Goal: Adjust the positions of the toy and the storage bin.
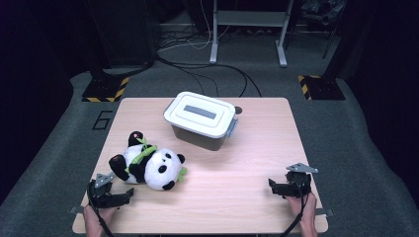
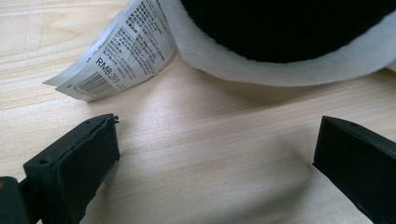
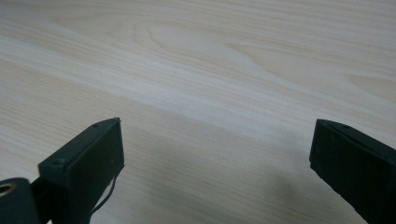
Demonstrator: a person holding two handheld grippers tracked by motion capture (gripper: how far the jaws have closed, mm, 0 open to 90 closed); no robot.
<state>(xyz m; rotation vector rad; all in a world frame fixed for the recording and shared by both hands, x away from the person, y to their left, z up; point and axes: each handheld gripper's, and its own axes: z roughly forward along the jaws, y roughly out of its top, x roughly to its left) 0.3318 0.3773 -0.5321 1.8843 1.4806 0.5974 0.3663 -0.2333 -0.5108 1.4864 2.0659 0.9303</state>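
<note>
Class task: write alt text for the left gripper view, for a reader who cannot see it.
A plush panda's black-and-white fur lies just ahead of the open left gripper, nothing between its black jaws. A white printed tag curls from the toy onto the pale wooden table.

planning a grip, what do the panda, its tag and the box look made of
Panda: soft plush, fuzzy black and white pile, matte. Tag: thin printed paper or fabric, curling at the edge. Box: likely hard plastic, smooth pale lid, darker body.
</note>
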